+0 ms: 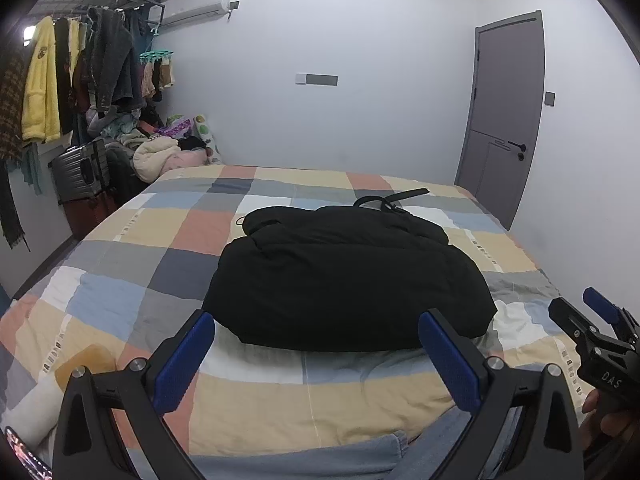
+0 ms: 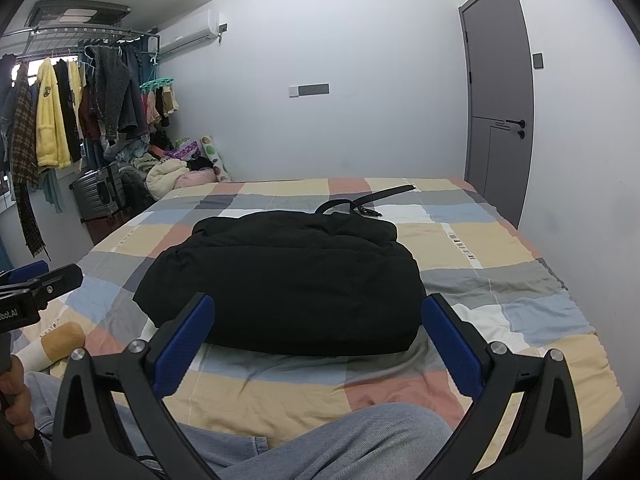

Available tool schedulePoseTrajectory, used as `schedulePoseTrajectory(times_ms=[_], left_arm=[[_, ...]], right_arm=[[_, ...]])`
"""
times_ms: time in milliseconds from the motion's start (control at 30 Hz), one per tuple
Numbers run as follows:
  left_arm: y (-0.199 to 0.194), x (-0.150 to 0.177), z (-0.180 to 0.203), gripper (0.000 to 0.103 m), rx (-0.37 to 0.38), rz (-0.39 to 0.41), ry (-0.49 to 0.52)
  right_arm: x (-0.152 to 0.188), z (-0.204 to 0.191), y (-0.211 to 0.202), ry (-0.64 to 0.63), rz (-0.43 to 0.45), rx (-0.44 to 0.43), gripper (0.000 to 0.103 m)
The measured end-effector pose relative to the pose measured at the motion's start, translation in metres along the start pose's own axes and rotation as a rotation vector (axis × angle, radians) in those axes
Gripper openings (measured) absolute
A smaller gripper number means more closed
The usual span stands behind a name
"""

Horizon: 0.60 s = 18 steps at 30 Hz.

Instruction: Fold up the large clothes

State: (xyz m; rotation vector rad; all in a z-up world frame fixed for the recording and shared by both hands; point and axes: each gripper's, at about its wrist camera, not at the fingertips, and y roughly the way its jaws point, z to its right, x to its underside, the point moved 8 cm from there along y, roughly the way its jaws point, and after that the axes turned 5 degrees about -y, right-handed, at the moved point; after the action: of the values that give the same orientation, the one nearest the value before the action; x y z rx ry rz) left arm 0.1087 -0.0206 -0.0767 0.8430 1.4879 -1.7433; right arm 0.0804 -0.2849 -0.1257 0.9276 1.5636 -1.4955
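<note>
A large black padded garment [image 1: 348,280] lies folded into a thick bundle in the middle of the bed; it also shows in the right wrist view [image 2: 284,280]. A black belt [image 1: 394,198] lies at its far edge, and shows in the right wrist view [image 2: 368,202] too. My left gripper [image 1: 316,354] is open and empty, held above the bed just short of the bundle's near edge. My right gripper [image 2: 318,344] is open and empty, also just short of the near edge. The right gripper shows at the right of the left wrist view [image 1: 592,328].
The bed carries a checked quilt [image 1: 140,280]. A rack of hanging clothes [image 1: 72,76], a suitcase [image 1: 80,168] and a pile of clothes [image 1: 160,152] stand at the far left. A grey door [image 1: 504,120] is at the right. My legs in jeans [image 2: 320,440] are below.
</note>
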Motion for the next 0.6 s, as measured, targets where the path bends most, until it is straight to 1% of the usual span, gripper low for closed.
schedulePoseTrajectory(times_ms=[200, 333, 600], left_arm=[[0.0007, 0.0016, 0.0027, 0.103, 0.007, -0.006, 0.005], [-0.0018, 0.0013, 0.0035, 0.103, -0.006, 0.006, 0.021], [-0.0034, 0.0032, 0.0084, 0.103, 0.007, 0.003, 0.033]], right_arm=[[-0.0002, 0.0000, -0.0021, -0.014, 0.005, 0.016, 0.103], [0.0023, 0.0022, -0.0016, -0.004, -0.002, 0.011, 0.103], [0.0028, 0.0028, -0.0007, -0.005, -0.002, 0.012, 0.103]])
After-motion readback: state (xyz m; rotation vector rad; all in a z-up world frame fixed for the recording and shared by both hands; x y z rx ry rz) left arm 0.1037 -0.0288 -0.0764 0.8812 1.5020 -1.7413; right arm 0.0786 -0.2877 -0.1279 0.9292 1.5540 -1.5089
